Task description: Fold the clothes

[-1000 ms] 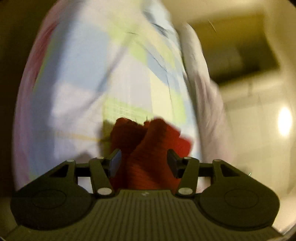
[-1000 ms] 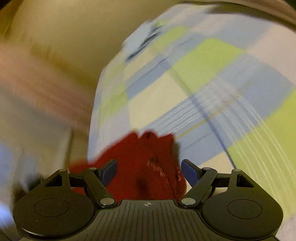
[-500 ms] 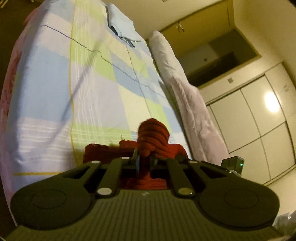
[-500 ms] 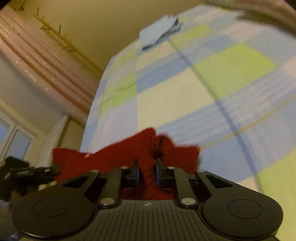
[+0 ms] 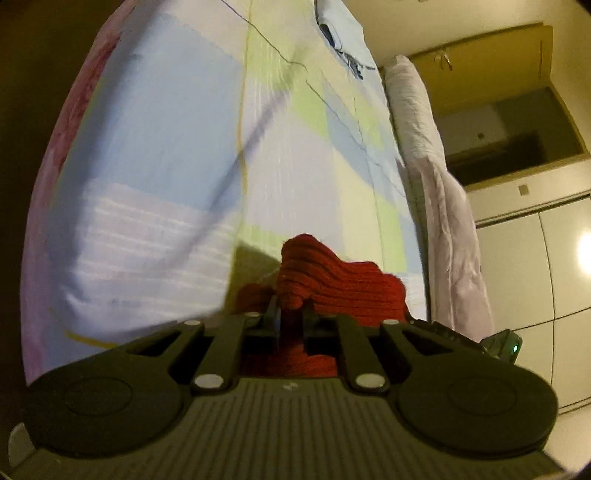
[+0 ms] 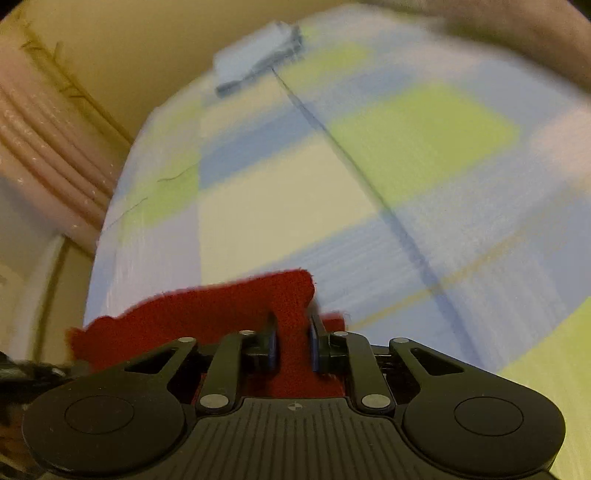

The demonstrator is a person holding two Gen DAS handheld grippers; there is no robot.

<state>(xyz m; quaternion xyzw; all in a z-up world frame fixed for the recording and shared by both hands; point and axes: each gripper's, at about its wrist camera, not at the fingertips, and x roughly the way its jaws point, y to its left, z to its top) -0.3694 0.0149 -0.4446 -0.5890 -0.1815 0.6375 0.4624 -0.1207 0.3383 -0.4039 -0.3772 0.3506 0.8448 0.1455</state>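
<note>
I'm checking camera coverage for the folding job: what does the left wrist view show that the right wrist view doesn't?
Only the left wrist view shows the rolled pale duvet along the bed's far side, the cupboards and the lamp glare. Only the right wrist view shows the pink curtain beside the bed. Both show the checked bedsheet, the folded blue cloth at its far end, and the red knit garment, pinched by the left gripper and the right gripper, whose jaws are easing open a little.
</note>
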